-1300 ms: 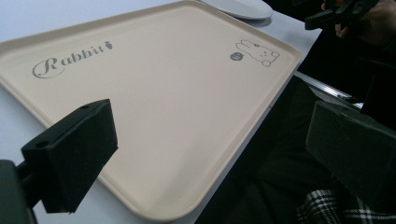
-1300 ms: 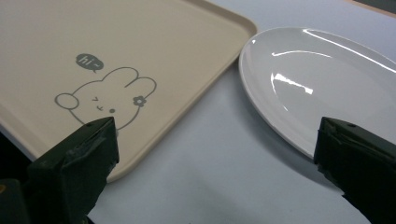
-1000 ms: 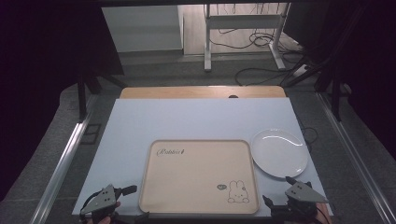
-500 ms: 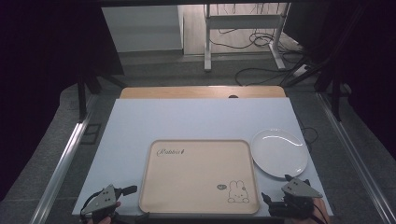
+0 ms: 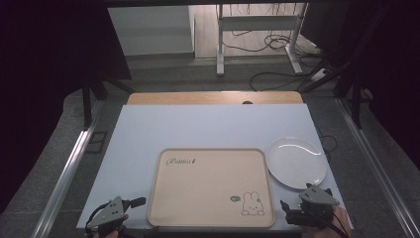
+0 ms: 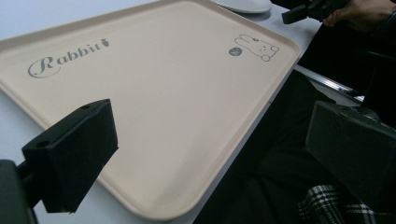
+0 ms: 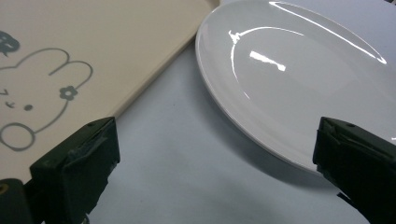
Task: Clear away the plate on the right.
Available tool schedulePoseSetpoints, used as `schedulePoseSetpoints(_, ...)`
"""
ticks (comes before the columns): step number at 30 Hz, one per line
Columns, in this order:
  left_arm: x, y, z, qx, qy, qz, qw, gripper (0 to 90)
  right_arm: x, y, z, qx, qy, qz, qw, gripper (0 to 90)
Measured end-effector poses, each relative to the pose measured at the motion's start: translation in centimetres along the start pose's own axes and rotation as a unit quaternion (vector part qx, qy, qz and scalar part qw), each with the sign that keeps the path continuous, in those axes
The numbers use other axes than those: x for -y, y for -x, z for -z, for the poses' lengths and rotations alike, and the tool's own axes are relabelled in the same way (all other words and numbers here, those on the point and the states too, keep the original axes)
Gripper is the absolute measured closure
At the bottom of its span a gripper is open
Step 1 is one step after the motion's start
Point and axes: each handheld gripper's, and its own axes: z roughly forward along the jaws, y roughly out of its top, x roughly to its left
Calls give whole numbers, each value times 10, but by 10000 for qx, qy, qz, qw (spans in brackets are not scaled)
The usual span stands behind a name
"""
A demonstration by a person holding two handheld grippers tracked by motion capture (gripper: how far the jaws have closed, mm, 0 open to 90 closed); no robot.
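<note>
My left tongs [image 5: 132,202] spread wide, empty, at near-left corner of tray [image 5: 208,188]. Right tongs [image 5: 286,208] also spread, empty, aimed at gap between tray and white plate [image 5: 296,161]. Plate lay on counter [image 5: 148,134] beside tray's right edge, probably for easy reach.

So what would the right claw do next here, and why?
Probably ease forward to the white plate. The right claw is open and empty, aimed at the plate's near rim, which lies on the table just beside the beige tray. That's a guess.
</note>
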Motion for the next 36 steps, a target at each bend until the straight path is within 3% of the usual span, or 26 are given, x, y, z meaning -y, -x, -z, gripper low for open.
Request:
schedulePoseSetpoints(9, 0, 0, 0, 2, -18, -7, 10000, 16, -6, -6, -2, 390, -71, 419, 9983, 126)
schedulePoseSetpoints(19, 0, 0, -1, -3, -31, -24, 10000, 16, -11, -7, -6, 582, -207, 795, 9949, 188)
schedulePoseSetpoints(24, 0, 0, -1, -1, -33, -26, 10000, 16, -14, -12, -10, 727, -321, 1171, 9899, 213)
schedulePoseSetpoints(31, 0, 1, -1, -4, -43, -31, 10000, 17, -16, -14, -13, 882, -535, 1411, 9846, 261)
schedulePoseSetpoints(32, 0, 1, -1, -4, -48, -34, 10000, 16, -17, -15, -14, 955, -591, 1551, 9815, 269)
schedulePoseSetpoints(35, -1, 1, -1, -2, -66, -42, 10000, 16, -18, -16, -15, 1003, -622, 1636, 9794, 282)
schedulePoseSetpoints(36, -1, 1, -1, 1, -65, -40, 10000, 16, -18, -18, -17, 1047, -660, 1790, 9760, 291)
